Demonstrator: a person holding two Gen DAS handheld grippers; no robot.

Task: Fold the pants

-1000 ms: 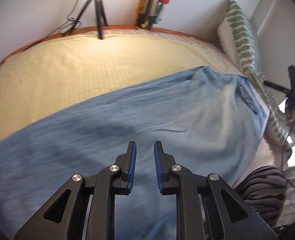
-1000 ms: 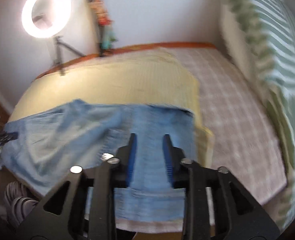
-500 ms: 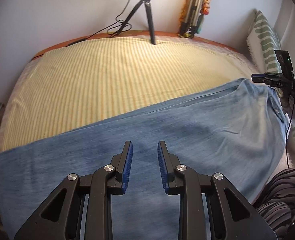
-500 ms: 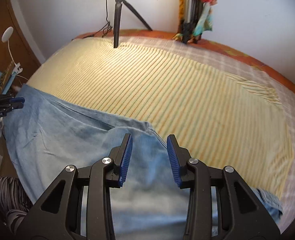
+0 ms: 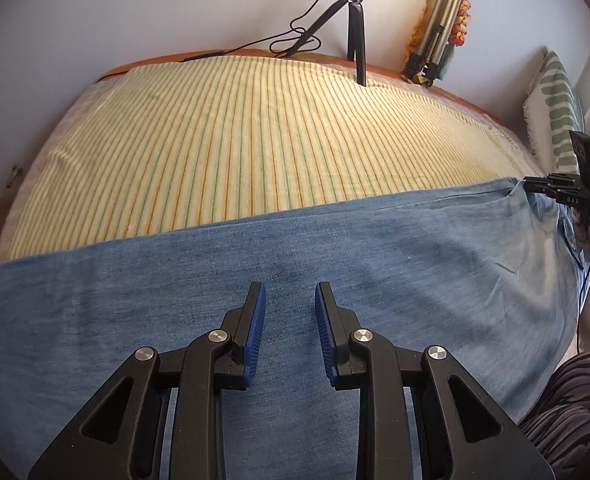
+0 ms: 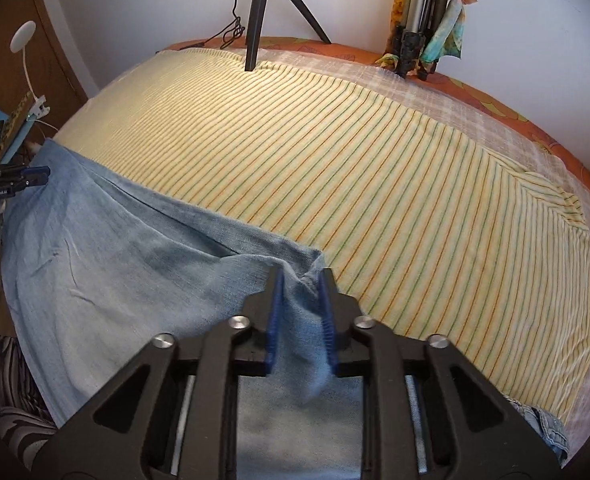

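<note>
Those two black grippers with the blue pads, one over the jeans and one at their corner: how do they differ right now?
The left gripper stands open above the flat jeans with nothing between its pads; the right gripper has just been closing and pinches a bunched corner of the jeans. The left gripper's gap is wider than the right's. Both are black with blue ribbed pads and point down at the striped bedspread.

Bedroom: striped bedspread [image 5: 255, 152], pillow [image 5: 559, 104], ring-light tripod [image 5: 355, 12].

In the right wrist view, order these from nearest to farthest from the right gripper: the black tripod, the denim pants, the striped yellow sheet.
1. Denim pants, bunched between the right gripper jaws.
2. Striped yellow sheet, just beyond.
3. Black tripod, far edge by the wall.
</note>
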